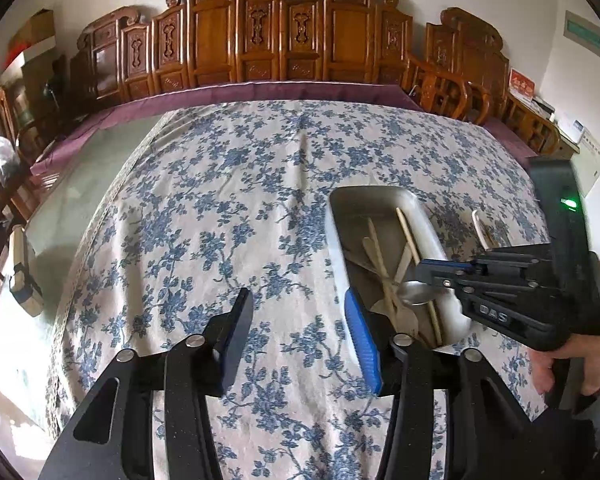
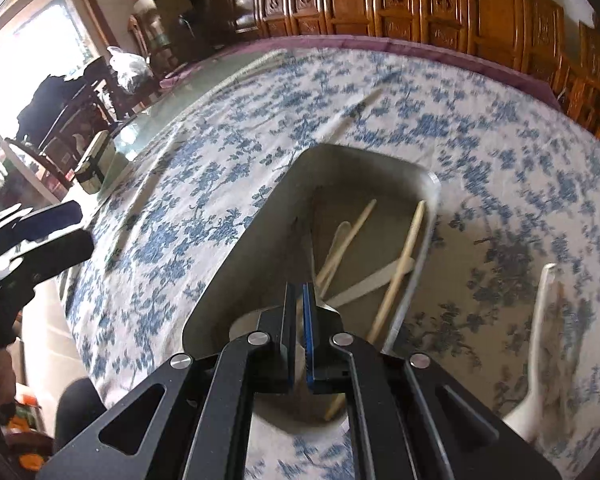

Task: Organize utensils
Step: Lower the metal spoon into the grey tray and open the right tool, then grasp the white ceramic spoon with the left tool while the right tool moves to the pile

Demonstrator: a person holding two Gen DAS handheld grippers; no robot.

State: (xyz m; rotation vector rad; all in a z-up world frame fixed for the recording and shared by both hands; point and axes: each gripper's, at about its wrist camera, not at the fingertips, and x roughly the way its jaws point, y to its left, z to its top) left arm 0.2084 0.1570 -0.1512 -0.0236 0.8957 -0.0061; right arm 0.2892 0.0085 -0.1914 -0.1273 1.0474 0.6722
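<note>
Over the metal tray [image 1: 342, 200] on the floral-clothed counter [image 1: 220, 200], the right gripper [image 1: 428, 278] jaws clench a steel spoon [image 1: 416, 292], poised (apparently) to drop it among wooden chopsticks [image 2: 400, 272] already inside. Left gripper [image 1: 300, 336] hangs released, empty, beside the tray.

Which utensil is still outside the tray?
The white spoon, lying on the floral cloth right of the metal tray. The wooden chopsticks and pale spoons already lie inside it.
</note>
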